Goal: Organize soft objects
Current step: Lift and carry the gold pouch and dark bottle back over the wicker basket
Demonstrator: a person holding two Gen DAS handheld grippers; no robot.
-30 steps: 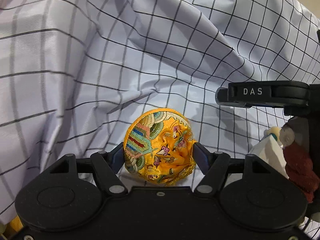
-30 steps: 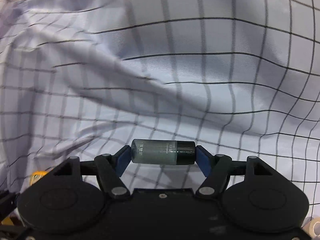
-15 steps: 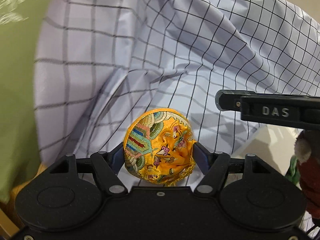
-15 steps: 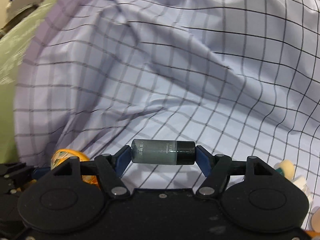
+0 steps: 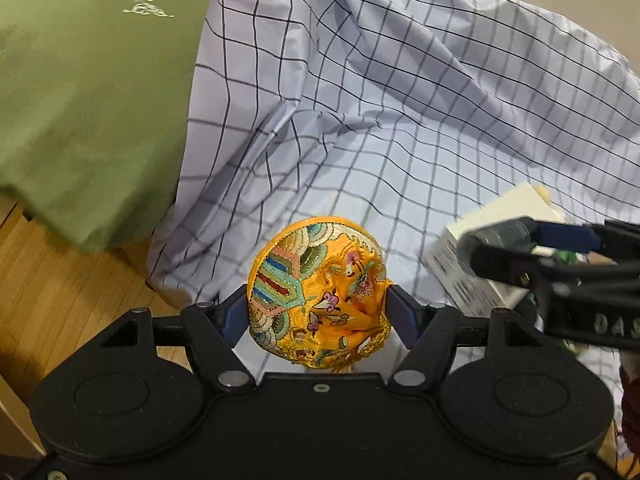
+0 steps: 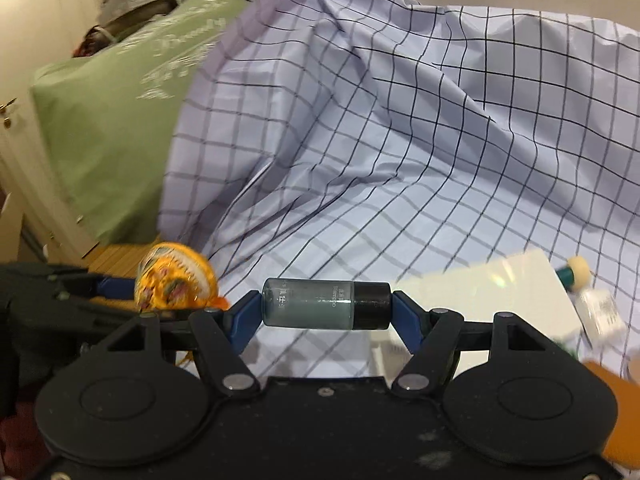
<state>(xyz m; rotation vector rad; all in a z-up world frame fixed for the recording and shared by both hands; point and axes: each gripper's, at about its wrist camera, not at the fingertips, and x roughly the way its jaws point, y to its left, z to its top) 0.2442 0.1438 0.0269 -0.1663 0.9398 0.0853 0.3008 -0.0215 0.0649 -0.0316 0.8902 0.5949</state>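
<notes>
My left gripper (image 5: 318,306) is shut on an orange embroidered pouch (image 5: 316,292) and holds it above a checked lilac cloth (image 5: 400,120). The pouch also shows at the left of the right wrist view (image 6: 174,278). My right gripper (image 6: 326,308) is shut on a small grey-green bottle with a black cap (image 6: 326,305), held crosswise between the blue pads. In the left wrist view the right gripper (image 5: 532,248) reaches in from the right with the bottle (image 5: 496,236).
A white box (image 6: 492,300) lies on the cloth at the right, with a small tube and a green-capped item (image 6: 576,272) beside it. A green embroidered bedspread (image 5: 88,92) lies left. Wooden floor (image 5: 60,304) shows at lower left. A dark red plush (image 5: 630,412) sits at the right edge.
Both grippers have pulled back and up from the cloth with their objects still held. The green bedspread, floor and white box have come into view.
</notes>
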